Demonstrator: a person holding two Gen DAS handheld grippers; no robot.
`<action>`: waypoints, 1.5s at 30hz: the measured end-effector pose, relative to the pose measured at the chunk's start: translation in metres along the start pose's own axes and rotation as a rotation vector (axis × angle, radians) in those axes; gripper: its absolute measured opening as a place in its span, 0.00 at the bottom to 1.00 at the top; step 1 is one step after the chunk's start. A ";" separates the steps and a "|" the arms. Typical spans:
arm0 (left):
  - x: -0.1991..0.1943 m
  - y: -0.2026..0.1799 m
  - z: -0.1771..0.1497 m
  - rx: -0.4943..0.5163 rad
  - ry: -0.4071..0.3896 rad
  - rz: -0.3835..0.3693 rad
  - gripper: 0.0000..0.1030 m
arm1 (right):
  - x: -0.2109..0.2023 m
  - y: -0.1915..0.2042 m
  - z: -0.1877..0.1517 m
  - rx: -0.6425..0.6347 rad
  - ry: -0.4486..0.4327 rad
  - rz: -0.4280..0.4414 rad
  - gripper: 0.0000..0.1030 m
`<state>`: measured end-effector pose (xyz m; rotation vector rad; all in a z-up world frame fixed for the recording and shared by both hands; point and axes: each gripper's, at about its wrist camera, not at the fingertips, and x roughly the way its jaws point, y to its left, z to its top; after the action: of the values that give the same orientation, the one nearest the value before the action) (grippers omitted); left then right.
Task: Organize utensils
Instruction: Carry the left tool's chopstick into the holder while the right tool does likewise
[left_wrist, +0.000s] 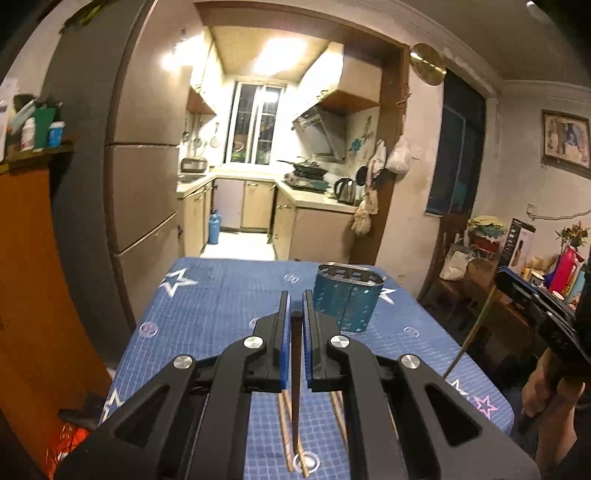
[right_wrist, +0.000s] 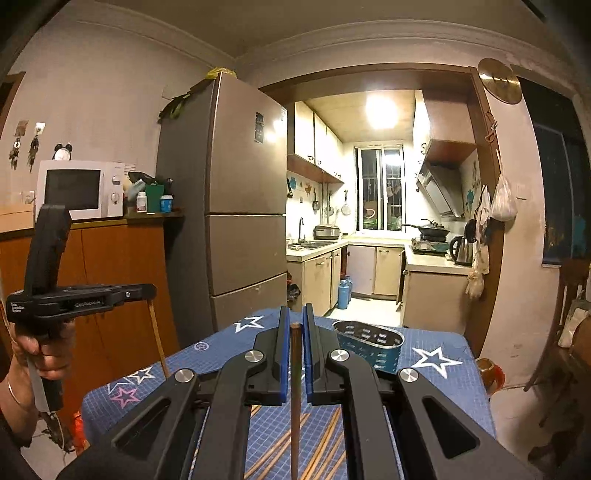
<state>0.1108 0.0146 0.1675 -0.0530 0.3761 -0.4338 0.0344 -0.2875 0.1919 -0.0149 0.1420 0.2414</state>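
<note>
My left gripper (left_wrist: 295, 299) is shut on a dark brown chopstick (left_wrist: 296, 369) that hangs down between its blue pads, above the table. My right gripper (right_wrist: 295, 314) is shut on another brown chopstick (right_wrist: 294, 398), also held upright above the table. A blue perforated utensil holder (left_wrist: 347, 299) stands on the blue star tablecloth (left_wrist: 214, 306), just right of the left gripper's tips; in the right wrist view the holder (right_wrist: 371, 349) is ahead and to the right. Several loose chopsticks (right_wrist: 321, 446) lie on the cloth below the right gripper and below the left one (left_wrist: 286, 424).
The right gripper with its chopstick shows at the right edge of the left wrist view (left_wrist: 543, 317); the left one shows at the left of the right wrist view (right_wrist: 77, 295). A fridge (right_wrist: 236, 206) and wooden cabinet (right_wrist: 92, 280) stand left of the table, the kitchen beyond.
</note>
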 end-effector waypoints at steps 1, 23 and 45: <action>0.005 -0.006 0.005 0.014 -0.009 -0.008 0.04 | 0.003 -0.002 0.003 -0.001 0.002 -0.004 0.08; 0.194 -0.081 0.157 0.065 -0.312 -0.074 0.05 | 0.161 -0.124 0.107 0.082 -0.147 -0.257 0.08; 0.273 -0.028 0.109 0.014 -0.176 -0.037 0.05 | 0.233 -0.155 0.026 0.130 -0.012 -0.317 0.08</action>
<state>0.3689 -0.1285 0.1781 -0.0841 0.1991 -0.4642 0.2986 -0.3817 0.1844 0.0926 0.1409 -0.0843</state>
